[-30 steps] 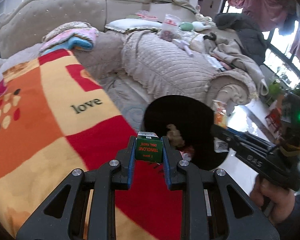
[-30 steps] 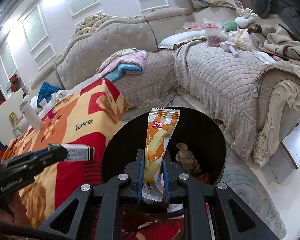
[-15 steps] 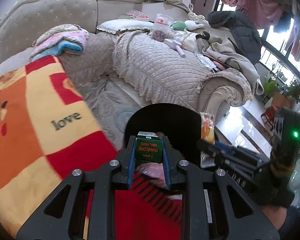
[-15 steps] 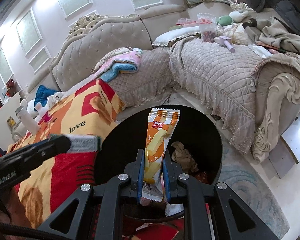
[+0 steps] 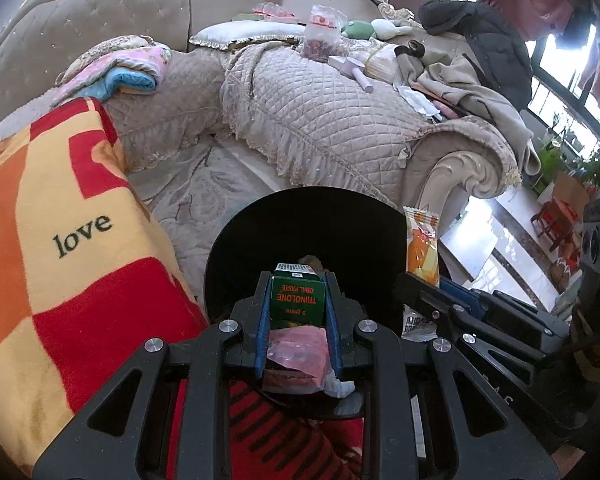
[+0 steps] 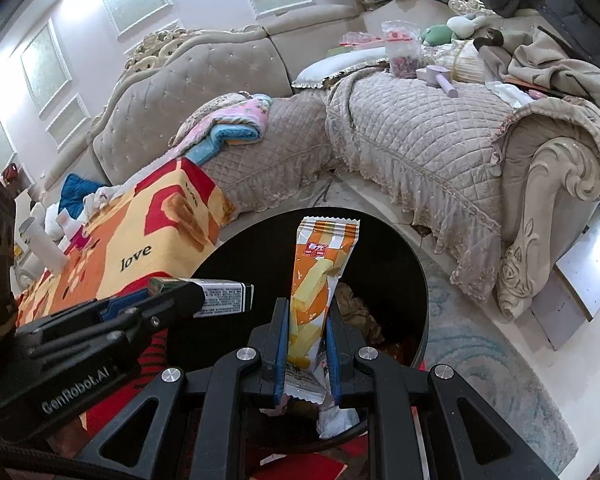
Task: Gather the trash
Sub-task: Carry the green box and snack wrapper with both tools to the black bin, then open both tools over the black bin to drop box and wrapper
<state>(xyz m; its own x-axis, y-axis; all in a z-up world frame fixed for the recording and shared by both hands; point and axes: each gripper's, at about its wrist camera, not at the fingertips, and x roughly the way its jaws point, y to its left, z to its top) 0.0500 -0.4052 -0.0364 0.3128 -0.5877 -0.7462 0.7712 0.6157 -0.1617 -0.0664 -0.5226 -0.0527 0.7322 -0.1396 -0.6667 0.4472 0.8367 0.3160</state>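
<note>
My left gripper (image 5: 298, 280) is shut on a small green carton (image 5: 298, 298) printed with "oral paste"; it hangs over the mouth of a round black trash bin (image 5: 260, 228). In the right wrist view the same carton (image 6: 224, 296) juts over the bin's left rim (image 6: 420, 280). My right gripper (image 6: 308, 312) is shut on an orange and white snack wrapper (image 6: 322, 264), held upright above the bin. That wrapper (image 5: 422, 248) also shows at the bin's right edge in the left wrist view. Crumpled brown paper (image 6: 356, 316) and pink plastic (image 5: 300, 348) lie inside the bin.
A red, orange and yellow "love" blanket (image 5: 68, 216) covers the surface to the left of the bin. A quilted beige sofa (image 5: 332, 120) with clothes, a cushion and a snack bag stands behind. Pale patterned rug (image 6: 480, 364) and glossy floor lie to the right.
The left gripper has carried the green carton to the right, from above the blanket to over the bin's mouth. The right gripper and its wrapper have stayed above the bin.
</note>
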